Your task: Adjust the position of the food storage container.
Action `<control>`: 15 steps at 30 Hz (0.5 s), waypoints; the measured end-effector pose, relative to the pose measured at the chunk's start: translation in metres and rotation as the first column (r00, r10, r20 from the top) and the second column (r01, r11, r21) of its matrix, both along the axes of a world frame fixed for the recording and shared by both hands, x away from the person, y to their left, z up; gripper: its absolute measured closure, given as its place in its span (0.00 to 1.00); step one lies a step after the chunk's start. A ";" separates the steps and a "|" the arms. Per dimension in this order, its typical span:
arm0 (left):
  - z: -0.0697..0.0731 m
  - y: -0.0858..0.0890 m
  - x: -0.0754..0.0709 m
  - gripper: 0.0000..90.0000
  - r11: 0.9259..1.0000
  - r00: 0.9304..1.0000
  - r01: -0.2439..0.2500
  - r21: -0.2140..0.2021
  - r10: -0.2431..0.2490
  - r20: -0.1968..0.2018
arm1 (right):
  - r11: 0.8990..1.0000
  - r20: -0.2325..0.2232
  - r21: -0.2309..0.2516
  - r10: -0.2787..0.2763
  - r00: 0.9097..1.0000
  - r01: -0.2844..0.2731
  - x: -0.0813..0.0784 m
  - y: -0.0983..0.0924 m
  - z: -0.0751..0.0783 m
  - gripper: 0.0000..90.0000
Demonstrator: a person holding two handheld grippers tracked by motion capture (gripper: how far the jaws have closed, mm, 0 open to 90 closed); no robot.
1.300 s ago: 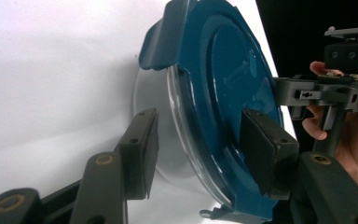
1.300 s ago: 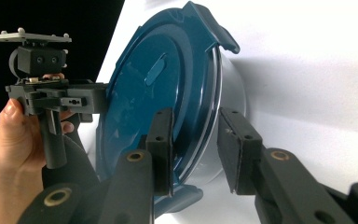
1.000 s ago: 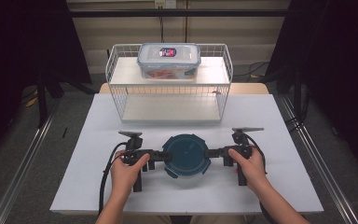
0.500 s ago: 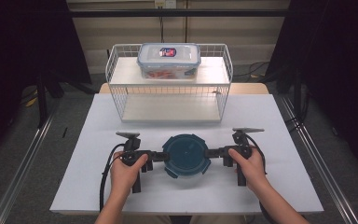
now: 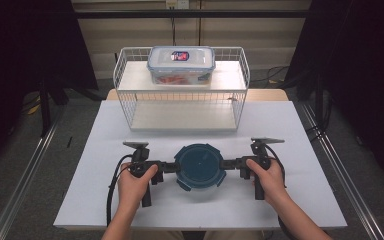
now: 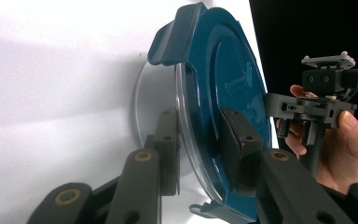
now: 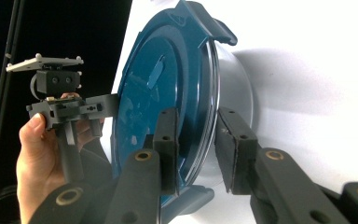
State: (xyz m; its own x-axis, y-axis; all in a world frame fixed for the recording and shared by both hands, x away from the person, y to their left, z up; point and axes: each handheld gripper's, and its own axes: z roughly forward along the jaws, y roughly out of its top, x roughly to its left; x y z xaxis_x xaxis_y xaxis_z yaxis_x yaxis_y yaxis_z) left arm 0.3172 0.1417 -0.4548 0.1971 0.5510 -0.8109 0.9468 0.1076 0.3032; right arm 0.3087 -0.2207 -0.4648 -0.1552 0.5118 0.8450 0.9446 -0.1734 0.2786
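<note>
A round clear container with a dark teal clip-on lid (image 5: 200,165) stands on the white table (image 5: 290,200) near its front edge. My left gripper (image 5: 172,166) comes in from the left and my right gripper (image 5: 226,163) from the right, each held level. In the left gripper view my left gripper (image 6: 199,122) has one pad on the lid (image 6: 223,60) and the other under its rim. The right gripper (image 7: 198,121) straddles the lid (image 7: 154,79) in the same way. Both pairs of jaws have just been closing on that rim.
A white wire rack (image 5: 122,75) stands at the back of the table. A clear rectangular food box with a blue-rimmed lid (image 5: 181,64) sits on its top shelf. Bare table lies between the rack and the container. Dark floor and metal rails flank the table.
</note>
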 end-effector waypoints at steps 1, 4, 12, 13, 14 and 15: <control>0.000 0.000 0.000 0.78 1.000 1.000 -0.003 -0.002 0.003 -0.003 | 1.000 -0.016 0.004 -0.008 1.000 0.009 -0.001 0.001 0.001 0.79; 0.002 -0.001 -0.001 0.79 1.000 1.000 -0.013 0.001 0.013 -0.005 | 1.000 -0.009 -0.005 -0.012 1.000 0.012 -0.001 0.000 0.000 0.80; 0.007 -0.002 -0.003 0.80 1.000 1.000 -0.009 0.015 0.009 0.007 | 1.000 -0.016 0.018 -0.017 1.000 0.017 -0.004 -0.002 0.000 0.82; 0.007 -0.002 -0.003 0.80 1.000 1.000 -0.001 0.019 0.001 0.009 | 1.000 -0.016 0.020 -0.019 1.000 0.019 -0.004 -0.002 0.001 0.82; 0.008 -0.002 -0.003 0.81 1.000 1.000 -0.009 0.020 0.008 0.014 | 0.999 -0.015 0.026 -0.018 1.000 0.018 -0.004 -0.003 0.001 0.82; 0.009 -0.001 -0.004 0.81 1.000 1.000 -0.005 0.021 0.004 0.015 | 0.999 -0.011 0.032 -0.018 1.000 0.018 -0.004 -0.003 0.001 0.83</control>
State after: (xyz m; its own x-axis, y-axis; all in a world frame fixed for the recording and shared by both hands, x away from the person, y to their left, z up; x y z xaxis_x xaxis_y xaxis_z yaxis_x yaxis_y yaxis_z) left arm 0.3135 0.1406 -0.4461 0.2066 0.5687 -0.7962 0.9417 0.1052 0.3195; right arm 0.3045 -0.2237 -0.4634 -0.1373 0.4873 0.8624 0.9441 -0.1991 0.2628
